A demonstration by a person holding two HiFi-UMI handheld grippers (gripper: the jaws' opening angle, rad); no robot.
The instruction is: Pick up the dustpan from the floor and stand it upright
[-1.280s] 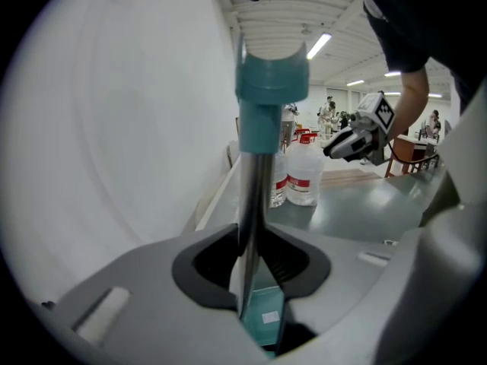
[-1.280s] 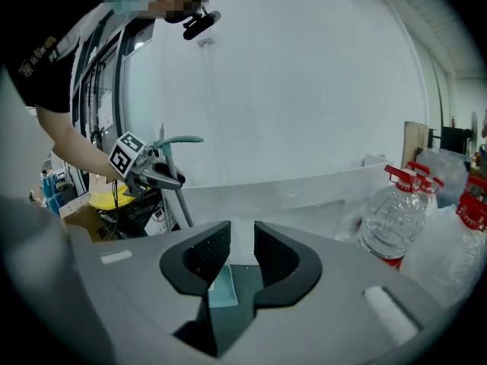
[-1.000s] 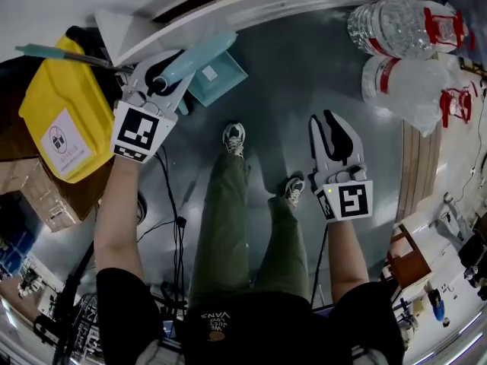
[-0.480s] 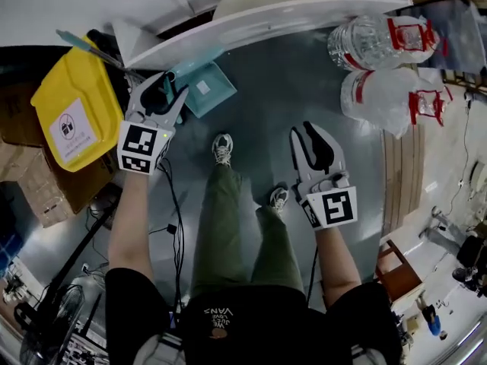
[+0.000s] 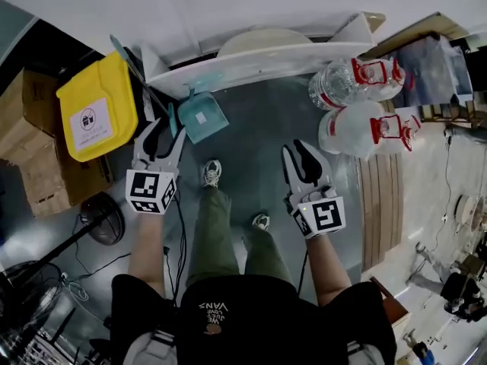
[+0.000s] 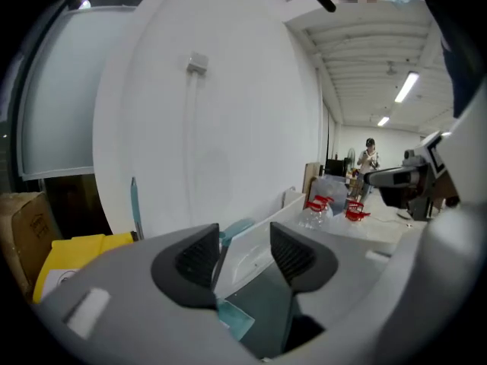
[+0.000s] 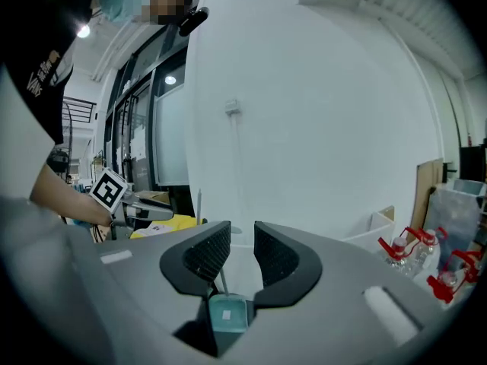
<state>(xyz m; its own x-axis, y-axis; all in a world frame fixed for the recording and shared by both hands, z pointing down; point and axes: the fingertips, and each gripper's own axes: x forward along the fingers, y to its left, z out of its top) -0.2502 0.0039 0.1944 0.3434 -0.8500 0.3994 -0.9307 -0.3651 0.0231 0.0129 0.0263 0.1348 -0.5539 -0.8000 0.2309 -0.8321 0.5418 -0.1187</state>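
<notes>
a person stands over a grey floor [image 5: 262,120], seen from above, holding a two-jaw tool in each hand at about waist height. the left claw [image 6: 245,255] is spread, its two ribbed pads well apart with only air between them. the right claw [image 7: 242,253] is also parted, with a narrower gap, and it pinches nothing.

the teal dustpan [image 5: 200,118] is ahead of both claws and below them, slightly closer to the left one, and apart from both. in the right gripper view it shows far off through the gap between the pads. its pan faces the camera and a thin handle rises straight above it, so it appears to be standing on end by the foot of a long white panel [image 5: 251,63] (whether it leans on the panel or stands free cannot be told).

a yellow bin [image 5: 97,109] with a label sits out beyond the left claw's outer side. a cluster of large clear water bottles [image 5: 346,131] with red handles lies ahead of the right claw, toward its outer side.

judging from how things lie, the lifting and standing step looks done. the pan is upright, neither claw is on it, and the hands are clear of it. the next move seems to call for little more than keeping both claws away from the handle so it is not knocked. if the dustpan starts to tip, the left claw is the nearer one to take the handle again.
</notes>
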